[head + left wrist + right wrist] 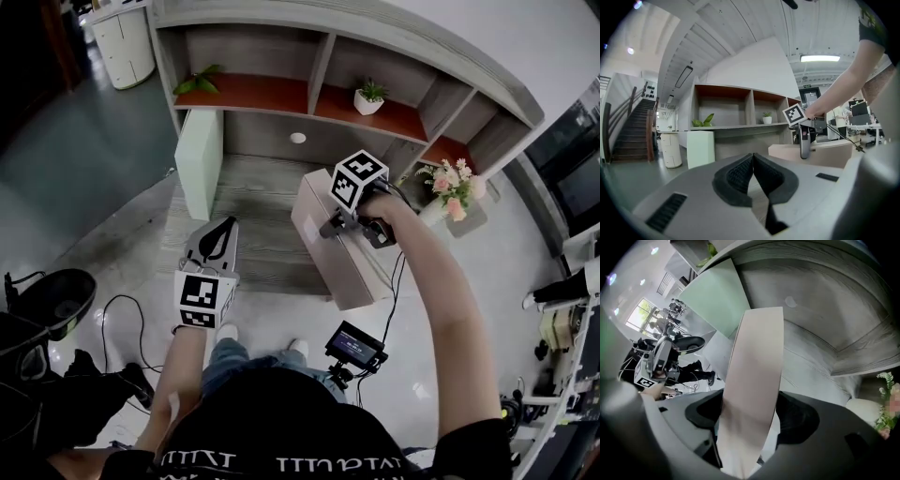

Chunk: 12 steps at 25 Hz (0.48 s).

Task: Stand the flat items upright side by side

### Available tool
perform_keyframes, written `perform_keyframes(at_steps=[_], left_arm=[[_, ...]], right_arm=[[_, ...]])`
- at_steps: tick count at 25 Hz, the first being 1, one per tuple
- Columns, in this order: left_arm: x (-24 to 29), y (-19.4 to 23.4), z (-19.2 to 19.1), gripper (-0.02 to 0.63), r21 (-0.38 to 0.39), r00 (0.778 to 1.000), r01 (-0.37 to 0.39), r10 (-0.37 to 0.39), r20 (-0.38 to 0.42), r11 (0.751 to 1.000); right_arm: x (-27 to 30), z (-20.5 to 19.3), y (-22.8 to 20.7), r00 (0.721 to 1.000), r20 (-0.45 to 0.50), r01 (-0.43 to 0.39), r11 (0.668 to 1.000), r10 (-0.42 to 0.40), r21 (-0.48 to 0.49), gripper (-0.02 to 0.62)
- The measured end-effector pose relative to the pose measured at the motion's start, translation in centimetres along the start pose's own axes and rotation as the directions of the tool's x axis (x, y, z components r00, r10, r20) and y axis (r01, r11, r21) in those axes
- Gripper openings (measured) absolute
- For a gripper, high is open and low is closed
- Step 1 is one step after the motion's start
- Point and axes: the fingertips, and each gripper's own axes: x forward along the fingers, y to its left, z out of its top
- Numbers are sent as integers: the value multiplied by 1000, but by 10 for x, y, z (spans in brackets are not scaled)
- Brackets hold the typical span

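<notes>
A pale green flat box stands upright at the left end of the grey wooden desk, against the shelf unit's side wall. A beige flat box stands on its long edge near the desk's middle, leaning a little. My right gripper points steeply down onto its upper edge. In the right gripper view that beige box fills the gap between both pads, with the green box behind it. My left gripper hovers level between the two boxes, its jaws closed together on nothing.
The shelf above holds a leafy sprig and a small potted plant. A flower vase stands at the desk's right end. A small monitor hangs below my right arm. A black stool and cables lie on the floor, left.
</notes>
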Motion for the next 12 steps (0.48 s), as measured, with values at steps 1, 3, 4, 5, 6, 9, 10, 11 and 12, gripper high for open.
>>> perform_keyframes(at_steps=[1,3,4,5,6,9,10,11,12], left_arm=[[-1,0,0,14,-5,1000,-6,6,-1,1000],[-3,-2,1,14,-7,1000,-15,16,2,1000],[-4,-3,2,14,-5,1000,-20,20,6,1000],[-5,-5,4,14,-3,1000,-26,26,10,1000],[-6,-6,6,14,-3,999,-33,33,15,999],[-9,-8,13,14,-6,997,-66,66,32,998],[-10,-8,15,14,-7,996,-80,80,37,997],[-12,-9,16,14,-9,995,-95,95,41,995],[-13,-10,17,14,-10,993,-110,110,43,994]], right_arm=[[0,0,0,1000,1,-3,1000,3,8,356],[-2,2,-1,1000,16,13,1000,-13,17,345],[-4,4,-2,999,35,28,999,-28,16,337],[-7,6,-3,997,63,44,999,-45,12,331],[-11,9,-4,993,97,60,998,-60,6,327],[-25,16,-3,975,210,80,997,-76,-11,321],[-29,18,-1,967,243,79,997,-72,-19,321],[-34,20,1,959,275,78,997,-67,-29,319],[-39,22,2,949,309,79,996,-62,-41,318]])
